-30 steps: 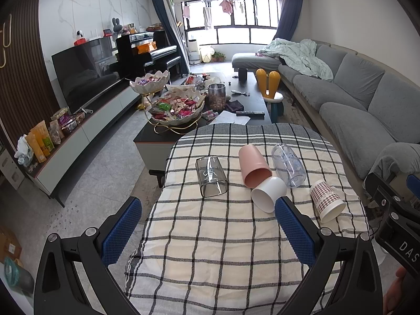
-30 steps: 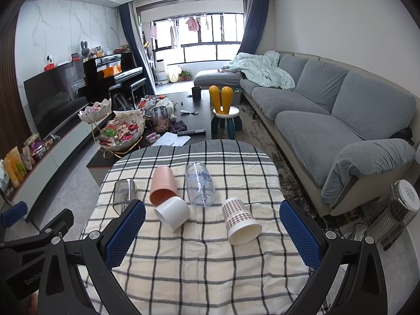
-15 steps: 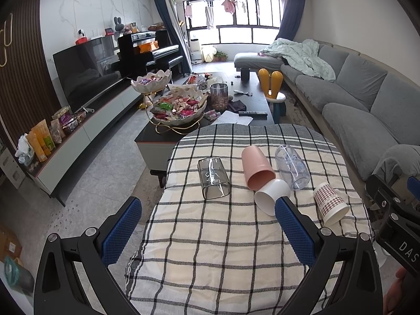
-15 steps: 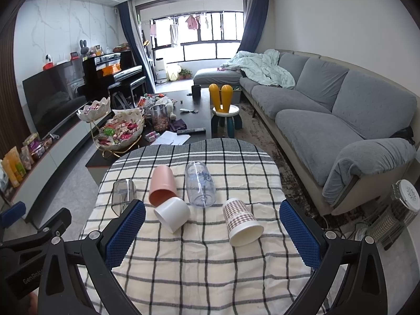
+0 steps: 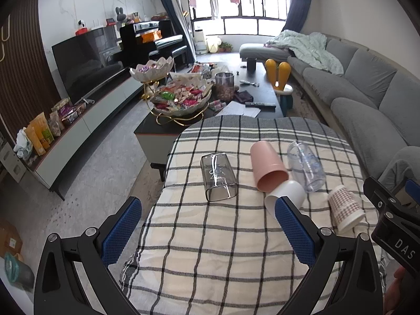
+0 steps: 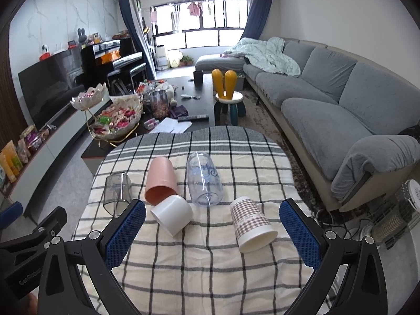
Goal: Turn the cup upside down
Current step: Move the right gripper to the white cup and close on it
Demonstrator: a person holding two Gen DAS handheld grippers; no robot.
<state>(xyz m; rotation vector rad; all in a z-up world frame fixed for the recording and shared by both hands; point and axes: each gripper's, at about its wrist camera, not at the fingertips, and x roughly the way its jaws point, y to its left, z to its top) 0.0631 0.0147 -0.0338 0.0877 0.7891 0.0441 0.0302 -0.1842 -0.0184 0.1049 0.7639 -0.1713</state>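
Left wrist view shows our left gripper (image 5: 207, 227) held above the near part of the table (image 5: 223, 257), its blue-padded jaws spread wide with nothing between them. All five cups lie on their sides on the checked tablecloth (image 5: 210, 236), in a loose row across the middle of the table.

Nearest the left edge is the smoky glass cup (image 5: 218, 176), its mouth turned toward us. To its right lies the pink cup (image 5: 267, 169), mouth also toward us, and the white cup (image 5: 287, 195) sits just in front of it, touching or nearly touching its rim. The clear plastic cup (image 5: 305, 166) lies just beside the pink one, on the side away from the glass cup. The checked paper cup (image 5: 345, 208) is closest to the right edge, apart from the others.

From the right wrist view, our right gripper (image 6: 212, 232) also hovers over the near part of the table, jaws wide apart and empty. The paper cup (image 6: 252, 223) lies ahead between its two pads, mouth facing us, with the white cup (image 6: 172, 214) toward the left pad.
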